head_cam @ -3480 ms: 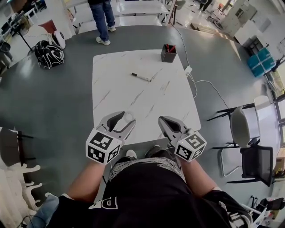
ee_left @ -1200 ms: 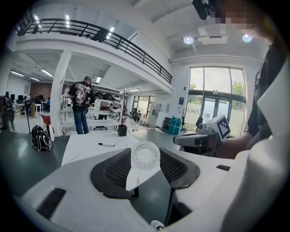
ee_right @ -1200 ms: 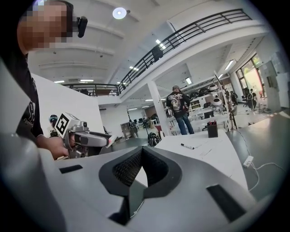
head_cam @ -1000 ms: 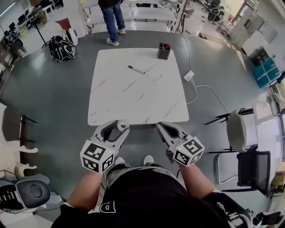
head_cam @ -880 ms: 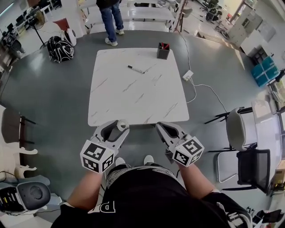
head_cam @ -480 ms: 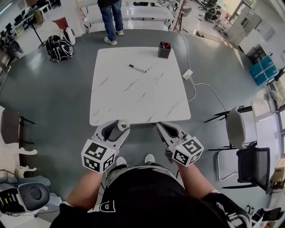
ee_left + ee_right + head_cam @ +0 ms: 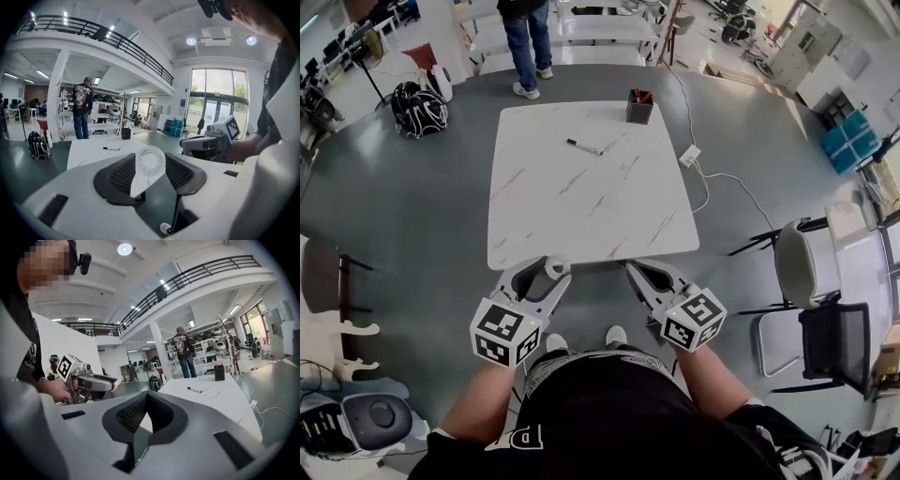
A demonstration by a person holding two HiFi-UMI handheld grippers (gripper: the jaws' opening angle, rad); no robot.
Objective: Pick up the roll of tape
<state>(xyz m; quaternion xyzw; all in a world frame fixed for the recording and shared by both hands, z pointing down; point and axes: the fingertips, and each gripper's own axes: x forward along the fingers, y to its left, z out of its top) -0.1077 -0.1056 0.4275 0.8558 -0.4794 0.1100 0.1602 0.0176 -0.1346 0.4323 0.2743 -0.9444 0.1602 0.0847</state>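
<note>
The roll of tape (image 7: 151, 161) is a pale, see-through ring, held upright between the black ribbed pads of my left gripper (image 7: 150, 158). In the head view the roll of tape (image 7: 554, 269) shows at the tips of the left gripper (image 7: 546, 273), just off the near edge of the white marbled table (image 7: 581, 197). My right gripper (image 7: 634, 271) hovers level with it to the right. In its own view the right gripper (image 7: 146, 398) has its jaws shut together with nothing between them.
A black marker (image 7: 583, 147) and a dark pen holder (image 7: 638, 106) sit at the table's far end. A power strip (image 7: 685, 156) with its cable lies on the floor at right. Chairs (image 7: 811, 281) stand right, a backpack (image 7: 419, 110) far left, a person (image 7: 523, 42) beyond.
Both grippers have drawn back from over the table's near part to just off its edge, the left still carrying the tape. In the last second little has shifted.
</note>
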